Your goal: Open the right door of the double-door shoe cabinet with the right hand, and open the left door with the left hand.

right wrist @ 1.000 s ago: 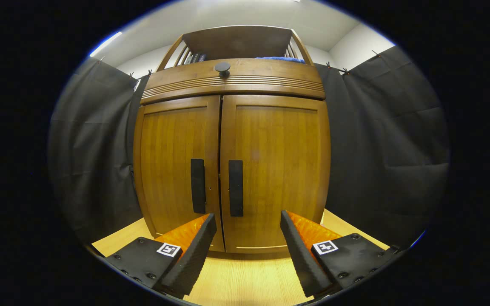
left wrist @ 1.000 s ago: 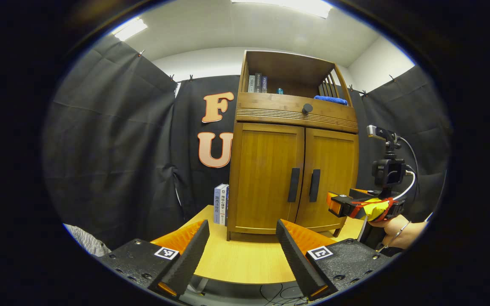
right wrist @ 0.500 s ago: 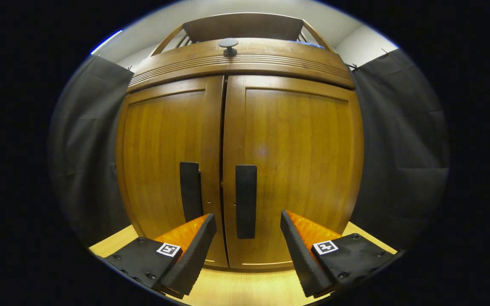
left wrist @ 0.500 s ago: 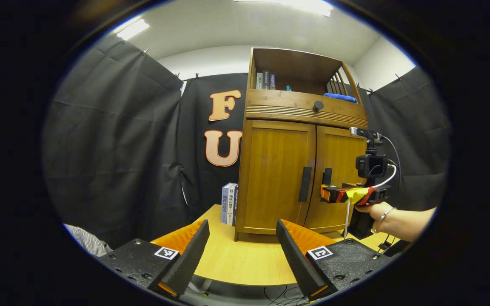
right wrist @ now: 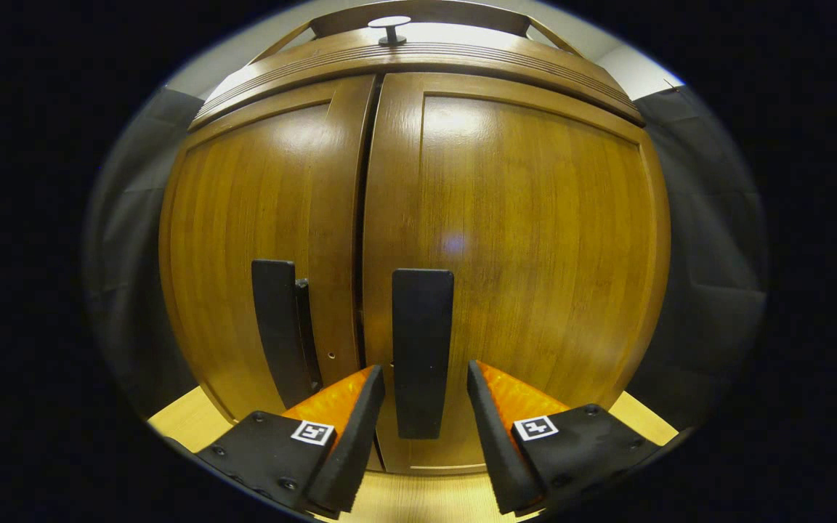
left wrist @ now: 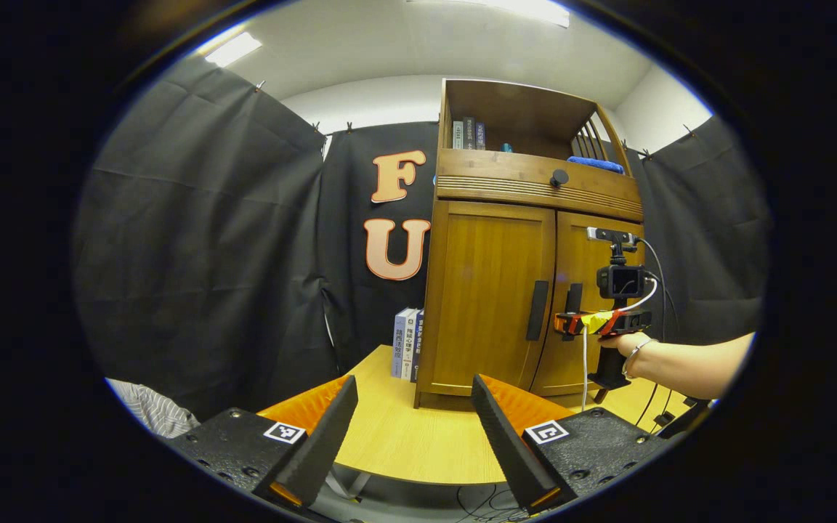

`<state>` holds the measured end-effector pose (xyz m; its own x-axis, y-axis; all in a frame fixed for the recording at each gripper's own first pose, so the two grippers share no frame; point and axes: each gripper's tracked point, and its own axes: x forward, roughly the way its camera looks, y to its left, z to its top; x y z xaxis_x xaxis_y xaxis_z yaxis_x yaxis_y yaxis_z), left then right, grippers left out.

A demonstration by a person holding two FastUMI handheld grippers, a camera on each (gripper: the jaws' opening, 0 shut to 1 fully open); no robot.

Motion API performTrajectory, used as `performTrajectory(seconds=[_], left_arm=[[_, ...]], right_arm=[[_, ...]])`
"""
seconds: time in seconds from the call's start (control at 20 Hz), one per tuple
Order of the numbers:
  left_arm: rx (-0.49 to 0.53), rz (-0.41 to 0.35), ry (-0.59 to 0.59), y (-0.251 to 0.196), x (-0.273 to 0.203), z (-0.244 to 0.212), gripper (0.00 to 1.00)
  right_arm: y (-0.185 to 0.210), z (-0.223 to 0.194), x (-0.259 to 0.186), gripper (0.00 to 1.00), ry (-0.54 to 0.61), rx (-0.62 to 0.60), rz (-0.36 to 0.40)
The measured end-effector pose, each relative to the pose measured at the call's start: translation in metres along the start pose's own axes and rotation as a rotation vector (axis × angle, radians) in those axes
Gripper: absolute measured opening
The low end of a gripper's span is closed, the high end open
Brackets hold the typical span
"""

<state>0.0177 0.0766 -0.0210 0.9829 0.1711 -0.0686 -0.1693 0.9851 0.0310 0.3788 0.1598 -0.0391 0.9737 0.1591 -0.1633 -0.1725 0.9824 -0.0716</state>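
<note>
Straddling right door handle (right wrist: 422,349), unclosed.

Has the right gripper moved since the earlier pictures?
Yes. The right gripper has advanced toward the wooden double-door shoe cabinet; the right door's black vertical handle, once ahead of it, now sits between its open fingers.

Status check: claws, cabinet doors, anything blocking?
Right claw open, fingers either side of right door handle, not clamped. Left claw open, back from cabinet. Both doors shut. Nothing in the way.
</note>
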Motion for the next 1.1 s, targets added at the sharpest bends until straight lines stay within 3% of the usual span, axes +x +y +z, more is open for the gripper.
performTrajectory(seconds=[0.15, 0.35, 0.45, 0.55, 0.65, 0.8, 0.85, 0.95, 1.1], left_arm=[[-0.002, 0.007, 0.0, 0.003, 0.0, -0.001, 0.92], [-0.005, 0.007, -0.002, 0.004, -0.003, 0.0, 0.95], [-0.003, 0.003, -0.009, 0.002, -0.005, 0.001, 0.92], [-0.006, -0.001, -0.015, 0.0, -0.007, 0.002, 0.92], [-0.008, -0.014, -0.012, -0.005, -0.009, 0.001, 0.92], [-0.005, -0.036, -0.012, -0.014, -0.011, 0.002, 0.95], [-0.002, -0.044, -0.014, -0.017, -0.013, 0.003, 0.95], [0.003, -0.052, -0.016, -0.021, -0.016, 0.003, 0.92], [0.001, -0.062, -0.01, -0.026, -0.019, 0.001, 0.95]], right_arm=[[0.001, -0.001, 0.002, 0.45, 0.009, 0.013, 0.0], [0.003, -0.004, -0.001, 0.31, 0.036, 0.04, 0.011], [0.003, -0.004, -0.005, 0.28, 0.015, 0.039, 0.038], [0.001, -0.003, -0.017, 0.34, -0.016, 0.038, 0.066], [0.0, -0.002, -0.025, 0.29, -0.023, 0.033, 0.082], [-0.005, -0.004, -0.039, 0.29, -0.023, 0.058, 0.081], [-0.006, -0.005, -0.045, 0.25, -0.021, 0.066, 0.077], [-0.009, -0.007, -0.055, 0.29, -0.017, 0.071, 0.071], [-0.015, -0.009, -0.067, 0.29, -0.012, 0.081, 0.067]])
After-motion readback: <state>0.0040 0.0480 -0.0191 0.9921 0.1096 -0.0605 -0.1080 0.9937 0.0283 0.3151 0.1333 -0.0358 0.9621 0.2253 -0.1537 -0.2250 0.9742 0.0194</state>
